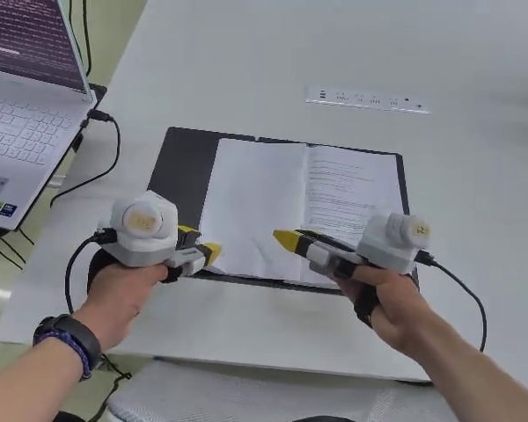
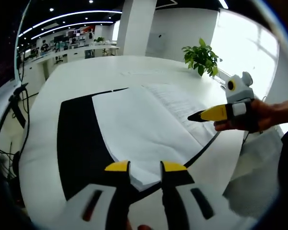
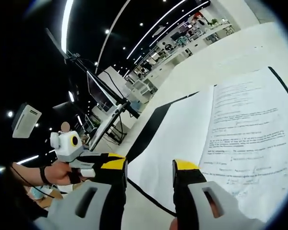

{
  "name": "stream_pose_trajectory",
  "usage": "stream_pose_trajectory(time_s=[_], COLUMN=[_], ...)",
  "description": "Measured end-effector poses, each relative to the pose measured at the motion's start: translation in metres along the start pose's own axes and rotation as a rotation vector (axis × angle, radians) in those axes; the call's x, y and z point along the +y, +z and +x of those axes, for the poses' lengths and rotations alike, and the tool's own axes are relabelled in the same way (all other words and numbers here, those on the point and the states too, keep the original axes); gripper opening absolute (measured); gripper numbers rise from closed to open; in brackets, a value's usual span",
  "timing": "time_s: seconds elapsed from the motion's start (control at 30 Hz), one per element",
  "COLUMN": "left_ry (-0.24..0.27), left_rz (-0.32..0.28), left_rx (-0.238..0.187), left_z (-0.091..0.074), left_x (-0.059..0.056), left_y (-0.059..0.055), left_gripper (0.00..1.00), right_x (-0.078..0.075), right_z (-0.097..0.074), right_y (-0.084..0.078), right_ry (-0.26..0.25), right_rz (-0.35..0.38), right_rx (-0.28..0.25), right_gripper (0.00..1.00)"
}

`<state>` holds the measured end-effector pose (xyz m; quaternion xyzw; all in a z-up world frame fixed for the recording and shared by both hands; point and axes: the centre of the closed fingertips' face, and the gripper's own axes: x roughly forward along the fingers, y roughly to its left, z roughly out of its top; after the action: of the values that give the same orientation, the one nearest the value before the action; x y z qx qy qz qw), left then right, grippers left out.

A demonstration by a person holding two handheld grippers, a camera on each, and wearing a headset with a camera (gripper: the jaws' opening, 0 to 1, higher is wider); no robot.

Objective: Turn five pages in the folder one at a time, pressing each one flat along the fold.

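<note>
Fingers (image 2: 117, 166) of our left gripper (image 2: 146, 166) stand spread, yellow tips apart with nothing between them, by the near edge of the open folder (image 2: 77, 143). Our right gripper (image 3: 151, 164) also has its two tips parted and empty. It is above the folder's near right part and points across the printed page (image 3: 249, 129).

We see the black folder lying open and flat on the white table (image 1: 246, 61), with a blank sheet (image 1: 251, 207) on its left and the sheet of text on its right. Well beyond the folder, a flush socket strip (image 1: 365, 99) sits in the tabletop. At the table's left edge is an open laptop (image 1: 26, 88), with a black cable (image 1: 117, 145) running from its side.

Around us is an open-plan office. We can make out long ceiling light strips (image 3: 67, 19), a white column (image 2: 134, 26), a potted plant (image 2: 201, 56) beside a bright window (image 2: 249, 52), and rows of desks in the distance.
</note>
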<state>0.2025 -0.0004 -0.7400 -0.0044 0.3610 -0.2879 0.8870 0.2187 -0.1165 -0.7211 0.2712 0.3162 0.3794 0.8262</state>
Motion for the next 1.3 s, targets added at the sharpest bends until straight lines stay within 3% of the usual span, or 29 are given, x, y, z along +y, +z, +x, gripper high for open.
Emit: stream_pose_trajectory(time_s=[0.37,0.5,0.57,0.63,0.8,1.0,1.3], left_ry=[0.016,0.035,0.037,0.045,0.044,0.040,0.041], left_rz=[-0.064,-0.083,-0.085,-0.100,-0.068,-0.081,-0.055], left_rx=[0.052,0.078,0.117,0.092,0.102,0.110,0.122], left_z=[0.016,0.019,0.020,0.020,0.020,0.019,0.019], left_x=[0.009,0.012,0.011,0.013,0.012,0.011,0.012], left_y=[-0.022,-0.031,-0.042,-0.041,-0.041,-0.040,-0.040], left_gripper=[0.00,0.00,0.00,0.00,0.00,0.00,0.00], right_x=[-0.017,-0.019,-0.020,-0.019,-0.020,-0.021,-0.031], right_z=[-0.015,-0.016,-0.016,-0.014,-0.010,-0.003,0.008], right_y=[0.000,0.001,0.001,0.001,0.001,0.009,0.022], right_ry=[-0.036,-0.041,-0.041,-0.039,-0.039,-0.032,-0.040], right_rz=[0.030,0.039,0.047,0.043,0.036,0.027,0.007], right_rx=[-0.012,-0.018,-0.024,-0.021,-0.012,-0.014,-0.009], right_gripper=[0.32,0.32,0.31,0.31,0.31,0.29,0.24])
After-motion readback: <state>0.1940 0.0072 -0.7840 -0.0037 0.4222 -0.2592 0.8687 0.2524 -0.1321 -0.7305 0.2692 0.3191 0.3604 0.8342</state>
